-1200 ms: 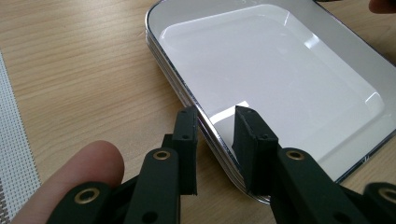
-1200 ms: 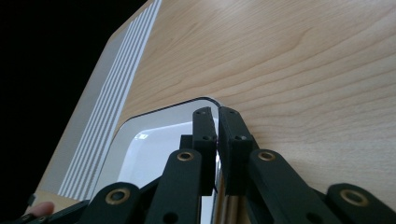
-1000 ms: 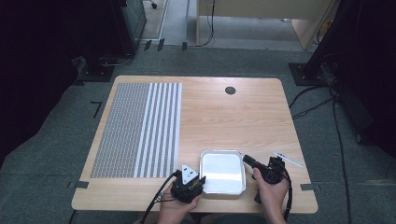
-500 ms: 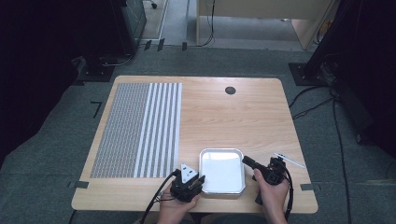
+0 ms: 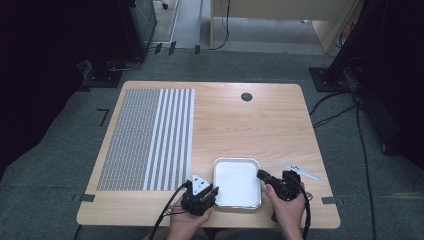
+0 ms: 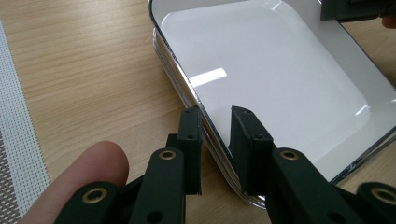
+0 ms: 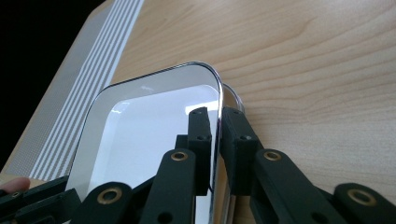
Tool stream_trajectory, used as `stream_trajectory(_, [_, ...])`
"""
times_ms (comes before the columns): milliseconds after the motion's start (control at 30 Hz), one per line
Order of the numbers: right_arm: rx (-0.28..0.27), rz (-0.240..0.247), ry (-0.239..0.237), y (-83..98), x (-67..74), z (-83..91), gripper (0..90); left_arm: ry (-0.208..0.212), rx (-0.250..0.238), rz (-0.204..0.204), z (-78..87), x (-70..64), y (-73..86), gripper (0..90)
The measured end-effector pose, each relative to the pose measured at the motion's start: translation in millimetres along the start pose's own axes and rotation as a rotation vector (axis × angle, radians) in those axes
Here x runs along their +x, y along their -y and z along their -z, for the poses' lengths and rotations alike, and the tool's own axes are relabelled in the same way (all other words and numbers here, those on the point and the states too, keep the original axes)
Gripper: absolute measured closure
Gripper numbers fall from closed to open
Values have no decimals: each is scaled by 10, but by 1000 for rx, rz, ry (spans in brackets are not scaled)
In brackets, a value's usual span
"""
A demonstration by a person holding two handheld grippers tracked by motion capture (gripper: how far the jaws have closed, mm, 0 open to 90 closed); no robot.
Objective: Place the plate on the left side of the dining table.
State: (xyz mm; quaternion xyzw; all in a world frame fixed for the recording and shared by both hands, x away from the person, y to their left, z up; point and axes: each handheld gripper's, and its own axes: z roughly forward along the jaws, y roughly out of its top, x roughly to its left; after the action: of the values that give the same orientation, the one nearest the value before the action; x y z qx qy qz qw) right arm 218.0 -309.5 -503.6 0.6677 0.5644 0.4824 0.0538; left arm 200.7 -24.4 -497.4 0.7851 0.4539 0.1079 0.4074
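Evidently readied for a two-handed lift, the white tray lay at the near edge of the surface. The right gripper had its fingers clenched on the right rim. The left gripper straddled the left rim, its fingers not yet pinching. Both hands lay low, angled inward.

A light wooden table stands on a grey carpet floor. A striped mat lies on its left side. Black cables run on the right. The far corners are dark.
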Motion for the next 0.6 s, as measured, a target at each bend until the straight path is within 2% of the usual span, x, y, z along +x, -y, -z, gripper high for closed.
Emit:
stream_trajectory(233, [-18, 20, 9, -6, 55, 37, 848, 1, 0, 5, 19, 7, -19, 763])
stream_trajectory(500, [-39, 82, 28, 2, 115, 48, 845, 10, -6, 21, 36, 28, -33, 776])
stream_trajectory(600, [-37, 105, 51, 17, 116, 19, 841, 12, -4, 30, 30, 38, -33, 774])
